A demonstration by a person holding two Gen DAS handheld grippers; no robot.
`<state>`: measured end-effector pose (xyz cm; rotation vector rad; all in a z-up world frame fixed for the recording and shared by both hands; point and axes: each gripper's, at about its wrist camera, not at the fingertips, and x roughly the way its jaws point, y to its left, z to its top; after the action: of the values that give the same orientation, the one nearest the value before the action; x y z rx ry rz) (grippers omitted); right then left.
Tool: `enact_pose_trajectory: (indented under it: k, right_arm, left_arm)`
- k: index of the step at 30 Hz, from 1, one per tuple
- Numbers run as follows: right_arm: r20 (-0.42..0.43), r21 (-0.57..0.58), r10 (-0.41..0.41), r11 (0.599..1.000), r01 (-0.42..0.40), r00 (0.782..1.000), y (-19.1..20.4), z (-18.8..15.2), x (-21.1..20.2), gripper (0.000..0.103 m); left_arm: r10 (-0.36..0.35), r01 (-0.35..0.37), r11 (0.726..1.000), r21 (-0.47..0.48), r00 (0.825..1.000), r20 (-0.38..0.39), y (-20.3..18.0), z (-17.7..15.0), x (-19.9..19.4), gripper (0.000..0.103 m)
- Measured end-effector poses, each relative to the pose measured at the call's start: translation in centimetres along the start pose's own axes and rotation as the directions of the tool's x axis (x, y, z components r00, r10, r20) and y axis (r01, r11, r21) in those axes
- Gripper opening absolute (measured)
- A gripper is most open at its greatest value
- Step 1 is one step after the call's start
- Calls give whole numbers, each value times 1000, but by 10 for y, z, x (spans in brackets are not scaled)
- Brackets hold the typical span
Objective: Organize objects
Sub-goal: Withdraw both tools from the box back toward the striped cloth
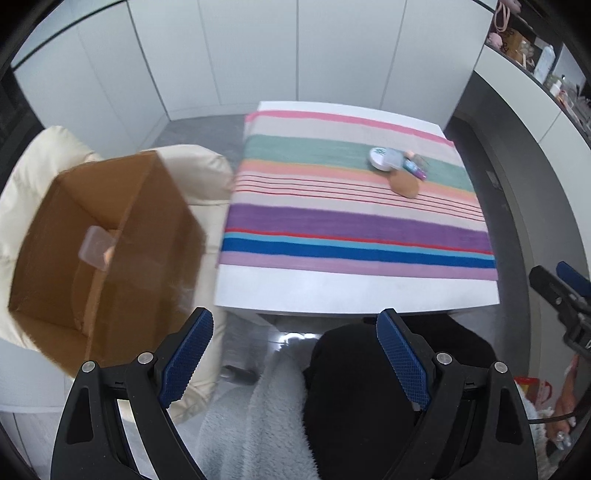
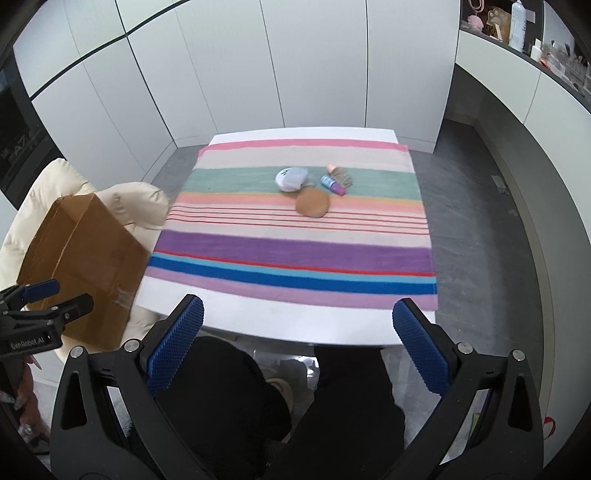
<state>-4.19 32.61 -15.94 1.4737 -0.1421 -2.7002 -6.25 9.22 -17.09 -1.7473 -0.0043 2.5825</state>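
A small pile lies on the striped cloth (image 2: pixel 295 254): a white round case (image 2: pixel 291 179), a brown round pad (image 2: pixel 313 203), a small blue and purple tube (image 2: pixel 332 184) and a clear bottle with a peach cap (image 2: pixel 340 174). The pile also shows in the left wrist view (image 1: pixel 399 166). An open cardboard box (image 1: pixel 99 251) sits on a cream chair to the left, with a clear plastic piece (image 1: pixel 96 246) inside. My left gripper (image 1: pixel 295 354) is open and empty, held near the table's front edge. My right gripper (image 2: pixel 297 341) is open and empty, also short of the table.
The white table (image 2: pixel 295 325) stands on a grey floor. The cream chair (image 2: pixel 129 206) with the box (image 2: pixel 85 266) is at its left. White cabinets stand behind. A shelf with bottles (image 2: pixel 517 26) runs along the right. Black-clad legs are below both grippers.
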Motion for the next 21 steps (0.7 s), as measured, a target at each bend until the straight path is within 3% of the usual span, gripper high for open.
enact_pose_trajectory:
  k: [5, 12, 18, 21]
  right_arm:
    - [15, -6, 2, 1000, -2, 1000, -15, 6, 20, 103]
    - [-13, 5, 7, 1000, -7, 1000, -29, 28, 73, 103]
    - [-45, 4, 1, 1000, -1, 999, -39, 52, 128, 103]
    - [-62, -3, -3, 1000, 3, 998, -41, 62, 153, 103]
  left_arm:
    - [-8, 7, 999, 32, 1000, 15, -22, 26, 9, 91]
    - [-4, -1, 996, 90, 998, 62, -55, 89, 38, 91]
    - [30, -42, 983, 178, 997, 69, -80, 135, 98, 91]
    - [5, -12, 985, 174, 999, 44, -85, 152, 132, 91]
